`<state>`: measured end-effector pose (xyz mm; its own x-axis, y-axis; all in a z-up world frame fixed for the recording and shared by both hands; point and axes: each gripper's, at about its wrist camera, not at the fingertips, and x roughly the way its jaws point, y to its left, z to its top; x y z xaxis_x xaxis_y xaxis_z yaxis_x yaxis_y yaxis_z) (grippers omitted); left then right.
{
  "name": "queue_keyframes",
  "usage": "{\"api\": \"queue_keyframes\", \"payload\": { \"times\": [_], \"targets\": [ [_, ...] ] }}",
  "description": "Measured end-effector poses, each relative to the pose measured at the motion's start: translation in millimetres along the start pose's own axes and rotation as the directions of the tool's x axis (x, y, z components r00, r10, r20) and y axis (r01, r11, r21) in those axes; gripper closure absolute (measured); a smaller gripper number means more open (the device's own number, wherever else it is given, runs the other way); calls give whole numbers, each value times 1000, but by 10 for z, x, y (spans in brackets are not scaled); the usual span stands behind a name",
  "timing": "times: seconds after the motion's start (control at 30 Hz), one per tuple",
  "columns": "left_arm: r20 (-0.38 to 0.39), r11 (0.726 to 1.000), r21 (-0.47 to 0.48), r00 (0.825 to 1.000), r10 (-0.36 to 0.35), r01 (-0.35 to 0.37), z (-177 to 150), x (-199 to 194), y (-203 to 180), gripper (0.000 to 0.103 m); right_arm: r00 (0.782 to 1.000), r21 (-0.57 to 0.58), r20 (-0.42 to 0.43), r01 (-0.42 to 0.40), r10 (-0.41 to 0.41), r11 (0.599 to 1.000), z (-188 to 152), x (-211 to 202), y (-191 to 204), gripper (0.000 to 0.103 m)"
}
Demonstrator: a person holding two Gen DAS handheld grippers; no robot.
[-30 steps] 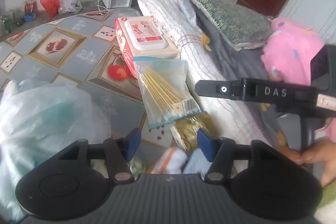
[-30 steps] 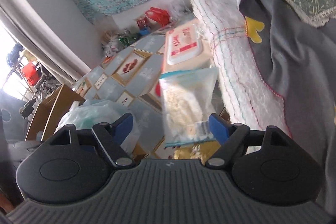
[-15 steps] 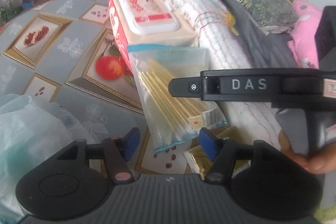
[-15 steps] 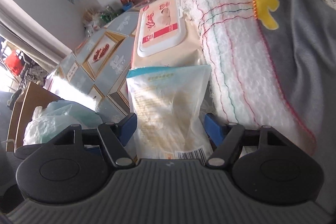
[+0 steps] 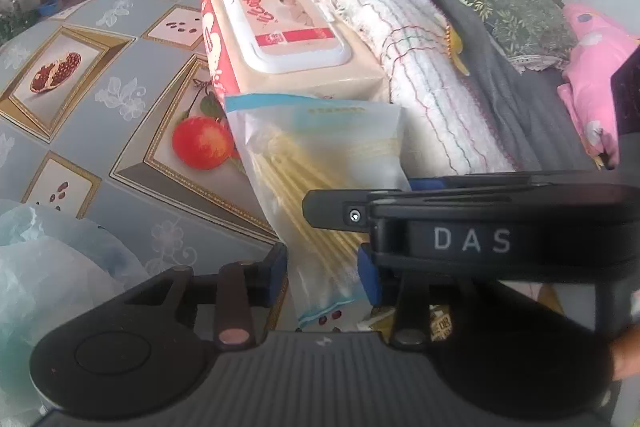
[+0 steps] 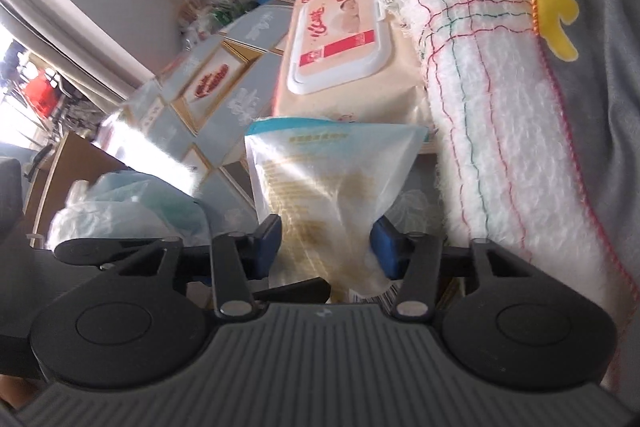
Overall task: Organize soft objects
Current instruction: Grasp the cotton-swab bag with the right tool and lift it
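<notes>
A clear zip bag of cotton swabs (image 5: pixel 320 171) lies on the patterned tablecloth, its top against a pack of baby wipes (image 5: pixel 288 39). My left gripper (image 5: pixel 322 273) has its blue pads on either side of the bag's lower end, jaws narrowed around it. My right gripper (image 6: pixel 326 245) also straddles the same bag (image 6: pixel 328 179), and the bag bunches between its pads. The right gripper's body (image 5: pixel 472 227), marked DAS, crosses the left wrist view over the bag. The wipes pack shows in the right wrist view (image 6: pixel 344 43) too.
A rolled white towel (image 5: pixel 400 39) and grey cloth (image 5: pixel 516 115) lie right of the wipes. A pale plastic bag (image 5: pixel 44 267) sits at the left. Gold packets (image 5: pixel 436 323) lie under the right gripper. A pink cloth (image 5: pixel 592 75) is far right.
Both grippers have moved forward onto the swab bag, and their jaws have narrowed around its lower end. The right gripper has slid further left across the left wrist view.
</notes>
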<state>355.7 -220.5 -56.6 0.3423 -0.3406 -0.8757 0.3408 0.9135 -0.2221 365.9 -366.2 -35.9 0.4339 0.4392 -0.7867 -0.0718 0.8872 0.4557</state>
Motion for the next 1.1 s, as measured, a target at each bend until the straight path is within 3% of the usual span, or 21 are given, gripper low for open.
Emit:
{"api": "queue_keyframes", "payload": {
  "times": [0.27,0.6,0.87,1.1],
  "targets": [
    [65,1000,12,998,-10,9,-40,-251,-30,69,997,22,62,-44,42,999,-39,-232,79,64],
    [195,998,61,980,-28,17,-210,-1067,-148,70,979,-34,180,-95,99,995,-142,-917,522,64],
    [324,996,59,945,40,-62,-557,-2027,30,69,939,-155,244,-209,242,966,-287,-1403,1369,64],
    [402,982,-66,896,187,-176,-1133,-2930,712,69,904,-299,147,-346,401,889,-458,-1337,2535,63]
  ]
}}
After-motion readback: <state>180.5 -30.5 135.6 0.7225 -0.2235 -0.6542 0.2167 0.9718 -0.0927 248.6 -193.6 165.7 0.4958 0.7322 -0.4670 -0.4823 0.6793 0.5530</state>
